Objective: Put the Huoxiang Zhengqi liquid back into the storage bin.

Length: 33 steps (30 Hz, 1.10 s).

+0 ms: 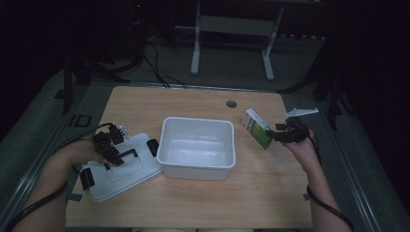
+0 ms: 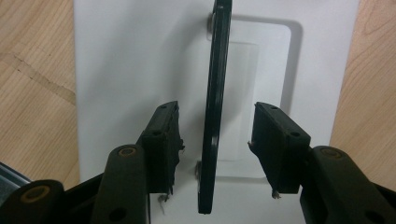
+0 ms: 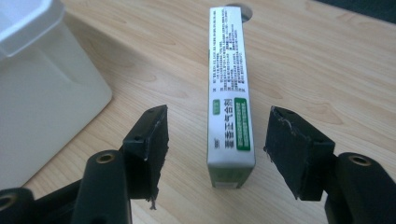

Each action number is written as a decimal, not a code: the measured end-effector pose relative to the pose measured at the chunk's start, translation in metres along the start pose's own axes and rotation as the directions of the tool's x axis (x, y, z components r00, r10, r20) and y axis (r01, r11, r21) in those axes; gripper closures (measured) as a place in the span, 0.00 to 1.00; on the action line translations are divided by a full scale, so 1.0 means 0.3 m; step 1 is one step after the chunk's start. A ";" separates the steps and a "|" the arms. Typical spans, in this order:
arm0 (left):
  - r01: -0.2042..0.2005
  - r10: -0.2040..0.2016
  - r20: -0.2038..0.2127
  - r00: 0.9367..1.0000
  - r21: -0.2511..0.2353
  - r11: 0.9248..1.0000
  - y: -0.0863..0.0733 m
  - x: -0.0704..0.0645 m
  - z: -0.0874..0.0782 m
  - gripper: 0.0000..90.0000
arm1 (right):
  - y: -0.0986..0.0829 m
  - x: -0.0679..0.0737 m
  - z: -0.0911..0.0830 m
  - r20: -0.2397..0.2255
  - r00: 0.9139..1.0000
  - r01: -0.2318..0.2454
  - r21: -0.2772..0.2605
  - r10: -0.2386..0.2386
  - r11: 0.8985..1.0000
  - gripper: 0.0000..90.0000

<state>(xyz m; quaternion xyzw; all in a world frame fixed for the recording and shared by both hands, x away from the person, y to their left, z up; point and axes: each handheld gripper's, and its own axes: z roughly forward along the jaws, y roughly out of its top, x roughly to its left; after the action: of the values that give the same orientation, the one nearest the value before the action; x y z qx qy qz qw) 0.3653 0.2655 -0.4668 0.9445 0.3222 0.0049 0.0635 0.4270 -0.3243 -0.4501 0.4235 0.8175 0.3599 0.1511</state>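
Straddling with spread jaws but gripping nothing yet: left gripper (image 2: 212,140) around the black lid handle (image 2: 212,107), right gripper (image 3: 215,149) around the upright green-and-white carton (image 3: 229,93), white plastic bin (image 1: 197,145) unfilled and uncovered.

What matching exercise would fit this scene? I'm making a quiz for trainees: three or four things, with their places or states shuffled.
Things:
1. white tub
2. green and white box
3. lid
4. black lid handle

Places or states:
A. between the open fingers of the left gripper
B. mid-table, open on top
C. standing on edge before the right gripper
D. lying left of the tub

Pairs: 1-B, 2-C, 3-D, 4-A
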 end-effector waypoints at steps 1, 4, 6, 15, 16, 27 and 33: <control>0.002 -0.002 0.000 1.000 0.000 1.000 -0.001 0.000 0.002 0.57 | 0.006 -0.006 0.010 0.001 1.000 0.000 0.008 0.000 1.000 0.43; 0.003 -0.003 0.011 1.000 0.007 1.000 -0.001 0.000 0.010 0.57 | 0.023 -0.022 0.040 0.008 1.000 -0.002 0.042 0.001 0.999 0.43; 0.005 -0.005 0.009 1.000 0.008 1.000 0.000 -0.001 0.013 0.58 | 0.033 -0.033 0.059 0.009 1.000 -0.001 0.064 0.001 0.998 0.44; 0.005 -0.005 0.013 1.000 0.012 1.000 0.002 0.002 0.019 0.57 | 0.060 -0.062 0.129 0.010 1.000 0.003 0.158 -0.005 0.987 0.47; 0.005 -0.005 0.013 1.000 0.011 1.000 0.001 0.002 0.019 0.57 | 0.064 -0.062 0.135 0.006 1.000 0.003 0.168 -0.004 0.986 0.48; 0.014 -0.014 0.010 1.000 0.002 1.000 0.003 0.003 0.008 0.57 | 0.114 -0.045 0.172 0.012 0.999 0.027 0.299 -0.032 0.954 0.55; 0.005 -0.005 0.013 1.000 0.012 1.000 0.004 0.003 0.014 0.57 | 0.140 -0.033 0.191 0.008 0.999 0.046 0.366 -0.052 0.930 0.61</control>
<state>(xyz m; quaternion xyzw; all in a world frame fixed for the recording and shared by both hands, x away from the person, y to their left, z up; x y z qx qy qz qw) 0.3670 0.2646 -0.4708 0.9441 0.3241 -0.0034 0.0599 0.4892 -0.2897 -0.4604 0.4268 0.8791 0.1941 0.0856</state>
